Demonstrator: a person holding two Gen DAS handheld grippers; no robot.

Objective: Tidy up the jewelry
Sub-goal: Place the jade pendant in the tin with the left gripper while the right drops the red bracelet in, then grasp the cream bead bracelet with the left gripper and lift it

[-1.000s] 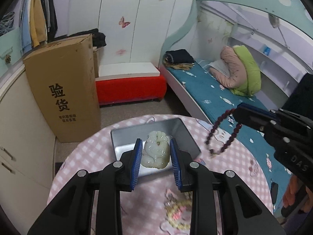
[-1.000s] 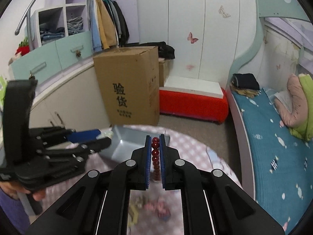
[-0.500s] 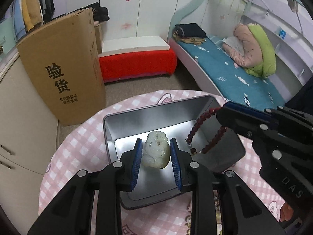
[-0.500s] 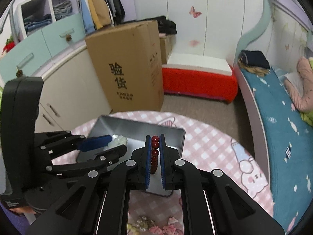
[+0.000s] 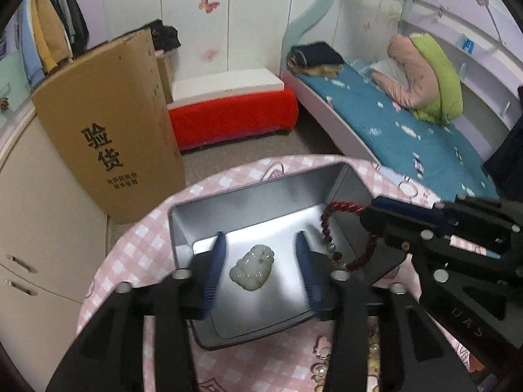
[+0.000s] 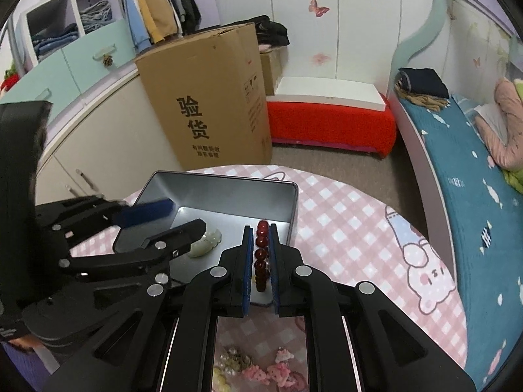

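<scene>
A silver metal tin [image 5: 261, 196] [image 6: 228, 192] sits on the pink checked table. A pale jade pendant [image 5: 252, 267] [image 6: 206, 245] lies on the tin's floor. My left gripper [image 5: 260, 254] is open over the tin, its blue pads either side of the pendant and apart from it. My right gripper [image 6: 261, 248] is shut on a dark red bead bracelet [image 6: 260, 256] [image 5: 336, 232] and holds it over the tin's right side, its loop hanging into the tin.
More jewelry lies on the table near me: pearl and pink pieces [image 6: 255, 372] [image 5: 330, 359]. A tall cardboard box [image 6: 209, 98] stands behind the table, a red bench [image 6: 330, 124] beyond it, a bed [image 5: 408, 137] to the right.
My left gripper has opened and let the jade pendant go; it now lies on the tin's floor. My right gripper has brought the bracelet down over the tin.
</scene>
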